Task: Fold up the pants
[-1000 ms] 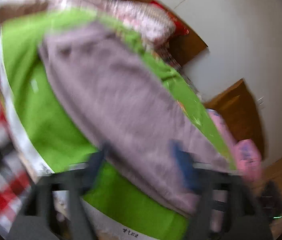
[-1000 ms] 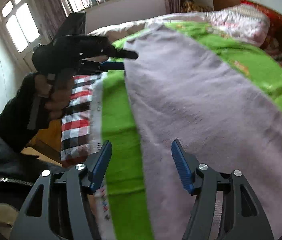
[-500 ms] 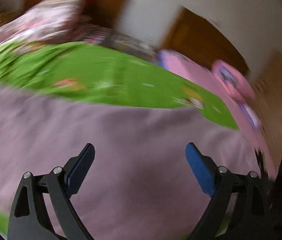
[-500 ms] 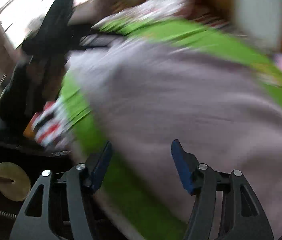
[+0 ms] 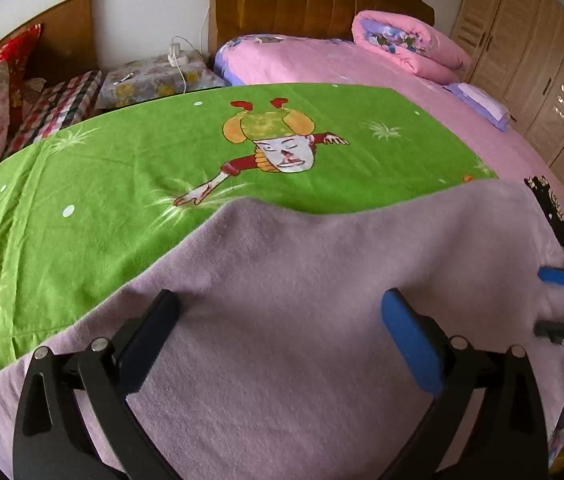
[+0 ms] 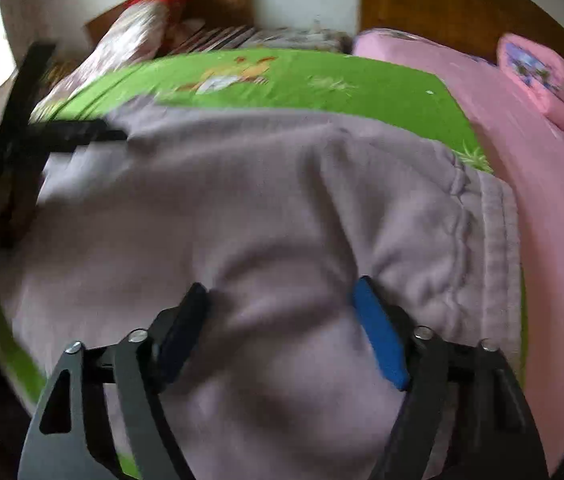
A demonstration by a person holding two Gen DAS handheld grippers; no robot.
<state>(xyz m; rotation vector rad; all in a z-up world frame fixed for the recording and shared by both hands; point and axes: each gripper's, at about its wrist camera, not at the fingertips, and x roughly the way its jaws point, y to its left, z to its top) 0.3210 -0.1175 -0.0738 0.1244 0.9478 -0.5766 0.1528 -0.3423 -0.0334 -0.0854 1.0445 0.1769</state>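
while my left gripper [image 5: 278, 312] hangs over the pants [image 5: 322, 300] with its fingers spread wide and nothing between them, its camera gives me the sharper picture: the lilac fleece lies across the green sheet [image 5: 102, 184], covering the near part of it, and the cartoon figure [image 5: 278, 144] printed on the sheet shows clear beyond the fabric's far edge. from this side i also see the pink bed [image 5: 422, 92], a rolled pink quilt [image 5: 406, 46] against its headboard, and the wardrobe doors [image 5: 542, 64] on the right. my right gripper [image 5: 558, 300] only peeks in at the right edge, its tips at the cloth's end.

the right wrist view is blurred, but it shows what the other does not: the gathered waistband [image 6: 498, 240] at the right end of the pants [image 6: 242, 208], lying near the pink bed [image 6: 554, 200]. there my right gripper [image 6: 282, 304] is parted too, a soft ridge of fleece rising between its fingers; i think the pads touch it without pinching, though the blur leaves that unsure. my left gripper [image 6: 94, 132] appears dark at the far left end of the cloth.
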